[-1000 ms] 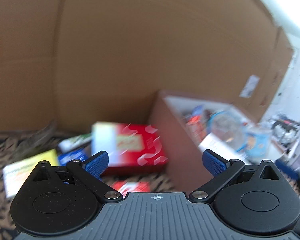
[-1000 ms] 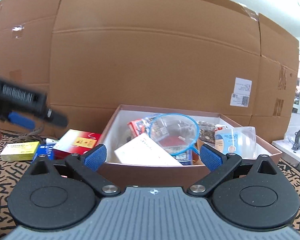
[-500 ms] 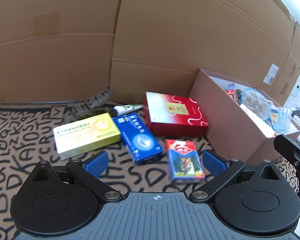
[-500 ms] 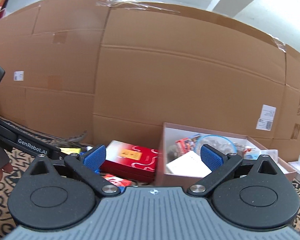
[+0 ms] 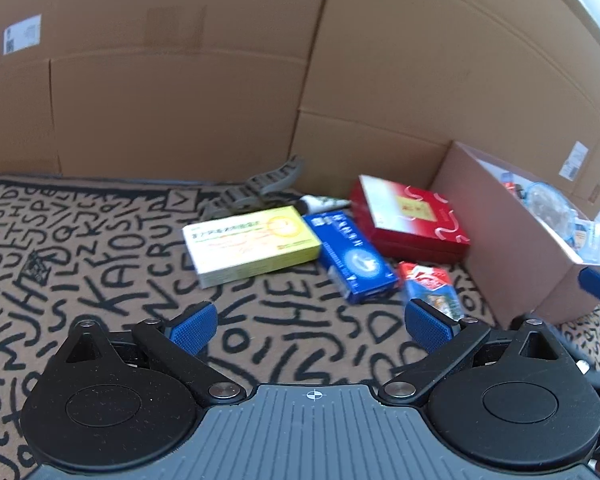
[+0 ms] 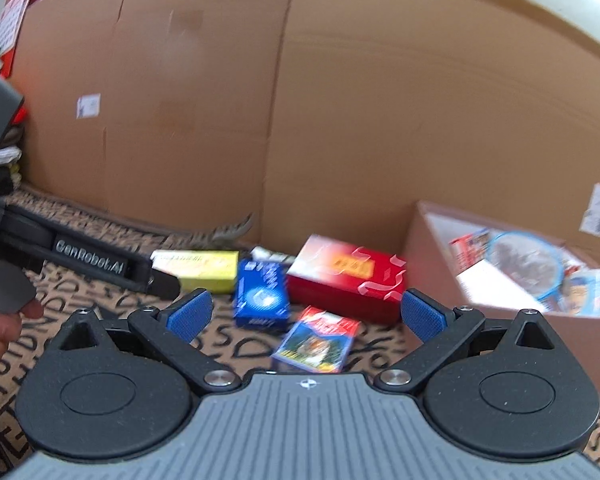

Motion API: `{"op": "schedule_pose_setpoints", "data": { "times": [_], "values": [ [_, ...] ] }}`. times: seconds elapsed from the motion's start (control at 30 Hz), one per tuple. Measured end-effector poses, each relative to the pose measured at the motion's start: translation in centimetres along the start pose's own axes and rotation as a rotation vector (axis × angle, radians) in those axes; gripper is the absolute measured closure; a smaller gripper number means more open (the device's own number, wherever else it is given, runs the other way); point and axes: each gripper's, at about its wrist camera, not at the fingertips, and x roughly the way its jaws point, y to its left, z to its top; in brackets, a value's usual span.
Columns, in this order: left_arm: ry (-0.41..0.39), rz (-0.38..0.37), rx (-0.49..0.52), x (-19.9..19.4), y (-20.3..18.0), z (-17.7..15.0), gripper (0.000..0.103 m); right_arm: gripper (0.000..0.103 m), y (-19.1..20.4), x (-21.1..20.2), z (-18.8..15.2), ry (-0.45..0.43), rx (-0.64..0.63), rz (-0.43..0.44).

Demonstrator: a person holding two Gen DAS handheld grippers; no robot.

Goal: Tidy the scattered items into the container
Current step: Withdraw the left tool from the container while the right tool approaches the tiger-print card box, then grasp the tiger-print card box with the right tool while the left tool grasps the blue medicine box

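Both grippers are hanging above the patterned mat (image 5: 100,240), nothing between the fingers. My left gripper (image 5: 312,322) is spread wide, and my right gripper (image 6: 306,314) is spread wide too. The scattered items are lying on the mat in a tight cluster, left of the brown container (image 5: 512,248): yellow box (image 5: 252,244), blue box (image 5: 352,258) touching its right end, and red box (image 5: 410,216) just beside the container wall. A small card pack (image 6: 318,340) is sitting in front of the red box, nearest my right gripper. A white tube (image 5: 324,201) is lying behind the blue box, by the cardboard wall (image 5: 220,80). The container is already holding several things, including a blue-rimmed round lid (image 6: 528,256). Both views are slightly blurred.
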Motion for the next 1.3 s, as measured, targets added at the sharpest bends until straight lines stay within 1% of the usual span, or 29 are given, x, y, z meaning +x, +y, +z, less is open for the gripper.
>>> {"op": "schedule_pose_setpoints", "data": {
  "times": [0.23,0.47,0.6,0.73,0.83,0.97,1.07,1.13,1.17,1.27,1.3],
  "values": [
    [0.035,-0.017,-0.012,2.2,0.7,0.7,0.000,0.002,0.7,3.5,-1.5,0.114,-0.007,-0.005],
    [0.075,-0.053,0.023,4.8,-0.4,1.7,0.000,0.003,-0.1,6.7,-2.4,0.206,0.061,-0.012],
    [0.119,-0.087,0.047,7.2,-1.6,2.6,0.000,0.005,-0.3,8.3,-3.0,0.249,0.071,-0.012],
    [0.184,-0.109,0.029,10.0,-2.1,3.5,0.001,0.007,-0.4,9.3,-3.3,0.270,0.072,-0.015],
    [0.210,-0.108,0.007,11.5,-2.3,3.8,0.001,0.008,-0.9,9.8,-3.4,0.288,0.101,-0.008],
    [0.215,-0.102,-0.003,13.0,-2.6,4.3,0.003,0.008,-1.6,10.4,-3.6,0.312,0.141,0.001],
    [0.220,-0.098,-0.031,13.9,-2.8,4.8,0.004,0.008,-2.0,10.8,-3.7,0.324,0.163,0.006],
    [0.227,-0.092,-0.031,14.6,-3.0,5.0,0.007,0.008,-2.0,10.8,-3.7,0.325,0.164,0.006],
    [0.221,-0.076,-0.008,14.8,-3.3,4.9,0.007,0.008,-2.0,10.8,-3.7,0.325,0.164,0.006],
    [0.199,-0.028,0.068,14.8,-4.2,4.4,0.013,0.008,-2.0,10.8,-3.7,0.326,0.167,0.008],
    [0.194,-0.015,0.090,14.8,-4.4,4.3,0.020,0.008,-1.9,10.8,-3.7,0.326,0.168,0.007]
  ]
}}
